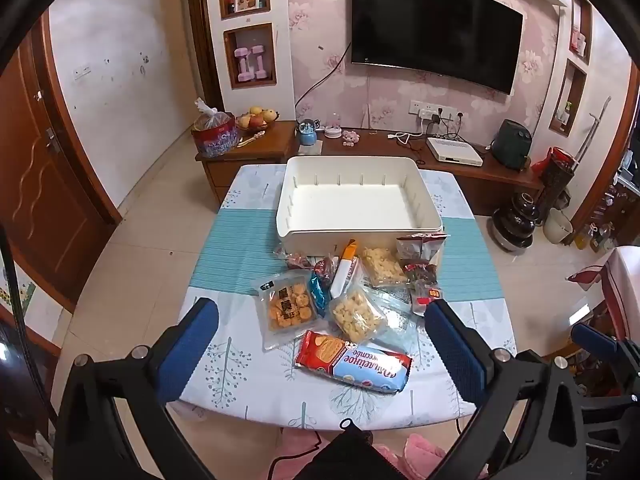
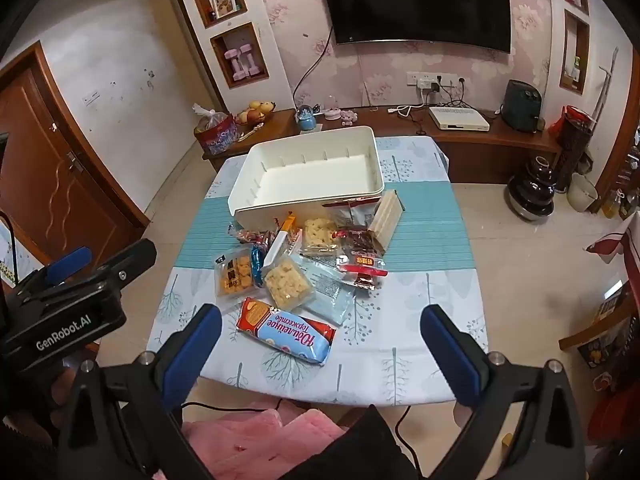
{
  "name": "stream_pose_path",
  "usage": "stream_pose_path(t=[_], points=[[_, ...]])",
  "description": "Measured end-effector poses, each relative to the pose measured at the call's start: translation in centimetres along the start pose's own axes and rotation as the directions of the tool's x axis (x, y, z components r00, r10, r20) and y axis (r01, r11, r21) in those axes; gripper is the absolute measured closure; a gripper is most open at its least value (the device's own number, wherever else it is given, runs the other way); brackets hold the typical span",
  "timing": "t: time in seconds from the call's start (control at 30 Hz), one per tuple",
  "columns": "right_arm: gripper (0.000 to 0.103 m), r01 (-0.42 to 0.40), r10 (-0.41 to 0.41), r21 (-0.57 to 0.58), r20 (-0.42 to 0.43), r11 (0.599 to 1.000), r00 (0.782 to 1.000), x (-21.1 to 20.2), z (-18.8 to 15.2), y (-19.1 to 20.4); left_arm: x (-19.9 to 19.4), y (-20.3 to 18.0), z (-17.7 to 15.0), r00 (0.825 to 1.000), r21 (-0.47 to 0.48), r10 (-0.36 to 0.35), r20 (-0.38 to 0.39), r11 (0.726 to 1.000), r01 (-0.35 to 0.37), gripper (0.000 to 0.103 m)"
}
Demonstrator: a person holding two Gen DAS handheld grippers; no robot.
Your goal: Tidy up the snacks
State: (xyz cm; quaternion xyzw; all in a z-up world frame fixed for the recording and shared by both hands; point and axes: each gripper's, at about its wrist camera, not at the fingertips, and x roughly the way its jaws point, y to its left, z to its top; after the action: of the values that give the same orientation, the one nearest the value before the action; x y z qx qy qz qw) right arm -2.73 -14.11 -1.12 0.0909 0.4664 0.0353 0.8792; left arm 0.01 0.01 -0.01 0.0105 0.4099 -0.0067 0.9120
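So far: nothing sorted.
Bin: white bin [image 1: 360, 204] at the table's far edge, bare inside.
Snacks: pile [image 1: 352, 292] mid-table, against the bin's near wall; biscuit roll [image 2: 286, 330] nearest the front edge.
My left gripper [image 1: 320, 344]: spread, holding nothing.
My right gripper [image 2: 320, 348]: spread, holding nothing.
Left to do: every packet.

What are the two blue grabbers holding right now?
Nothing. The left gripper and the right gripper both stand wide open above the near edge of the table, with no snack between their pads. The snacks still lie on the table.
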Motion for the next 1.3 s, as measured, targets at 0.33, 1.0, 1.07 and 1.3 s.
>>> stream_pose_path(t=[0.33,1.0,1.07,1.3], points=[[0.003,0.024,-0.024,-0.005,-0.006,1.000,1.000,0.8,-0.3,-0.4,0.0,-0.1,0.0,1.000,0.000,-0.002,-0.002,1.000,0.002,0.000],[0.003,0.058,-0.058,-0.010,-0.030,0.998,0.998,1.0,0.1,-0.2,-0.1,0.2,0.1,1.000,-0.004,-0.004,-0.005,1.000,0.004,0.000],[0.003,0.058,-0.059,-0.010,-0.029,0.998,0.998,1.0,0.1,-0.1,-0.1,0.2,0.1,1.000,-0.004,-0.004,-0.004,1.000,0.004,0.000],[0.003,0.059,-0.059,-0.009,-0.031,0.998,0.998,0.9,0.1,-0.1,-0.1,0.2,0.1,1.000,-0.005,-0.004,-0.004,1.000,0.004,0.000]])
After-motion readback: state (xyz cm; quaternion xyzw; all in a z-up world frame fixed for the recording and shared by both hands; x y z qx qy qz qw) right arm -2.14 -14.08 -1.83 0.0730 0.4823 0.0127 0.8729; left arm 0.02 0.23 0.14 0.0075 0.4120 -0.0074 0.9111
